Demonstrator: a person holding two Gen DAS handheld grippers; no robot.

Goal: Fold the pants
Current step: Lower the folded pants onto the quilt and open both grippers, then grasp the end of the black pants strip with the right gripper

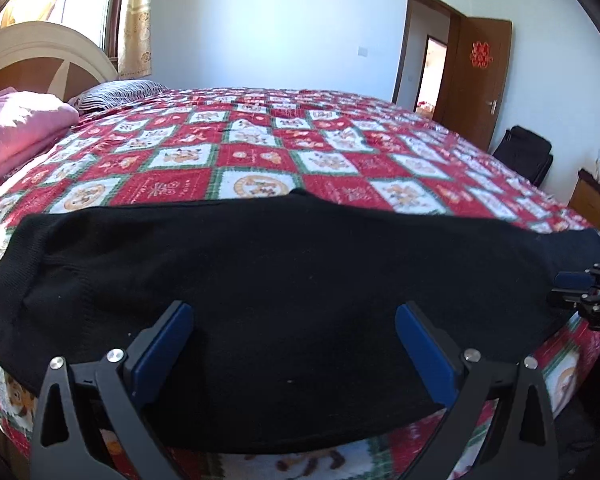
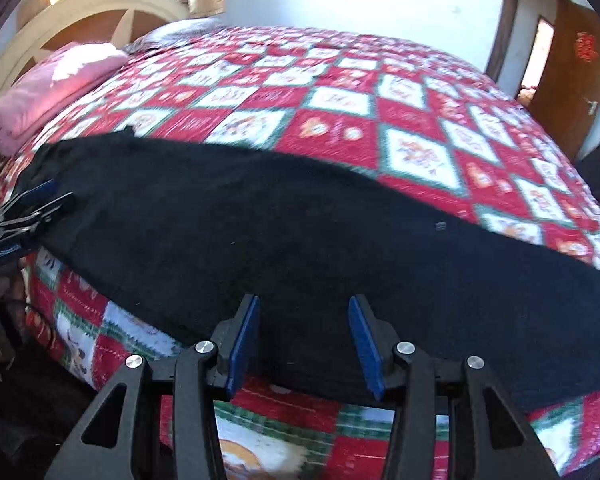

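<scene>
The black pants [image 1: 260, 264] lie flat on the bed [image 1: 260, 152]. Both tools, left [image 1: 294, 344] and right [image 2: 304, 344], are apart, holding nothing. Next, pinch an edge and fold.

Both wrist cameras sit close above the bed's [image 1: 260, 152] near edge, tilted down, facing its far edge. The right looks from further right. They share the black pants [image 1: 260, 280] and headboard [image 2: 100, 8].

One pair of black pants [image 1: 284, 264] lies on one bed, which wears one red, white and green checked cover [image 1: 260, 160]. Two grippers show: the left gripper [image 1: 294, 316] and the right gripper [image 2: 304, 312]. There is one pink pillow [image 1: 24, 128], one striped pillow [image 1: 116, 94], one headboard [image 1: 40, 60], one brown door [image 1: 476, 80] and one black bag [image 1: 524, 152].
</scene>
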